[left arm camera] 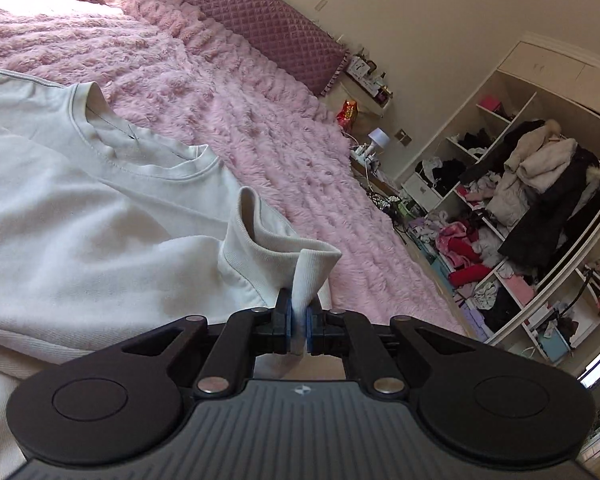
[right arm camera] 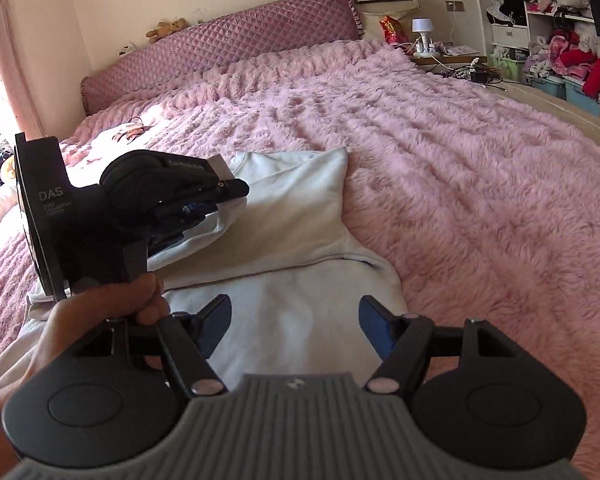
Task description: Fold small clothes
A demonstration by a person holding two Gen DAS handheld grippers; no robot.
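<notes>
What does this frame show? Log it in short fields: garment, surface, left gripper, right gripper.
garment: white sweatshirt, spread flat, one sleeve folded across the body
surface: pink fluffy blanket on a bed
left gripper: shut on the sleeve cuff, lifting it over the body
right gripper: open, empty, above the sweatshirt's lower part
</notes>
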